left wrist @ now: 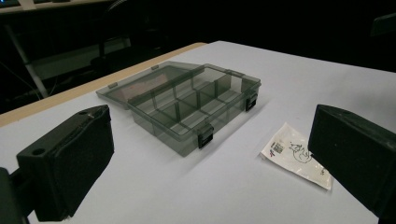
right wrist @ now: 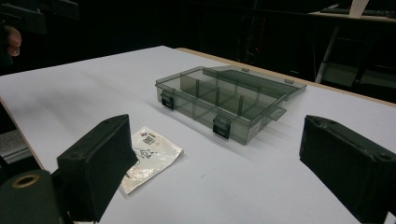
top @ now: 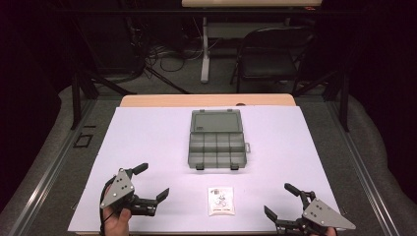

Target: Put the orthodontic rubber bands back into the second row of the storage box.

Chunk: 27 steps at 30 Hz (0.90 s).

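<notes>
While both grippers hovered over the near edge of the white table top (top: 147, 132), neither held anything: the left gripper (top: 151, 181), gripped in a hand (top: 115, 219) at the near left, had its jaws spread wide and empty, and the right gripper (top: 282, 199), at the near right, likewise stood with its jaws spread and nothing between them. Item one, a small flat packet (top: 221, 200) with a printed drawing and a code square, lay on the table between the two grippers, close to the near edge and touching nothing else. Item two, a smoky see-through plastic box (top: 216, 150) with divided compartments, sat farther back at the middle of the table, its lid (top: 216, 120) thrown open and lying flat behind it, its two dark latches facing the person; the compartments looked empty, as far as could be told. Judged risks: the packet lay thin and flat, so jaws brought down on it might skid off its slick surface or push it toward the near edge and over; a pinch taken at one corner might let it flop or slip free in transit; and a careless approach to the light box might nudge it or knock the lid partly shut, blocking the compartments.
</notes>
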Motion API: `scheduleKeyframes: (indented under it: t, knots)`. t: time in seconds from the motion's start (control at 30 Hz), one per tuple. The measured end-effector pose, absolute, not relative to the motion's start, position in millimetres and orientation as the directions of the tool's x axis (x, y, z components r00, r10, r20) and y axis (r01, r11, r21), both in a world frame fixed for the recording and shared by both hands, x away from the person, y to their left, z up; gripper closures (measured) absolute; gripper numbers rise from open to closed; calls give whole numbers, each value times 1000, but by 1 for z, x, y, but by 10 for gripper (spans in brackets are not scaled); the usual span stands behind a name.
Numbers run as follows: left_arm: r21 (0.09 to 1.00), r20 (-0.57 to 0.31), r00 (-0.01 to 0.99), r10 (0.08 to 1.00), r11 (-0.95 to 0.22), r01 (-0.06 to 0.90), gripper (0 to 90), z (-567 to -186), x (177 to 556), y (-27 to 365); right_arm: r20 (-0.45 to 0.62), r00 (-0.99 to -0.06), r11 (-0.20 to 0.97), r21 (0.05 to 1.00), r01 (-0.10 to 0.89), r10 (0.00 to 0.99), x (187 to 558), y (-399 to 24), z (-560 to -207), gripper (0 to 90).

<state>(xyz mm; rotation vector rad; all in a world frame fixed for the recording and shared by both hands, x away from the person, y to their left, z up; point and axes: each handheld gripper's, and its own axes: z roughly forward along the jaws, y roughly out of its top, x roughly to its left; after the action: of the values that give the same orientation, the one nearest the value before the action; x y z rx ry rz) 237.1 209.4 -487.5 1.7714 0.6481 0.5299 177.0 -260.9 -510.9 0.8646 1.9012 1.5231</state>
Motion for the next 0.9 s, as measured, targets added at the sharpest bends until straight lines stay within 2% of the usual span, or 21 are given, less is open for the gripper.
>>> scheduleKeyframes:
  t: [0.9]
  knots:
    - [945, -33, 782, 623, -235, 227, 4, -483, 242, 200, -26, -647, 163, 975, 152, 762, 178, -260, -512, 91]
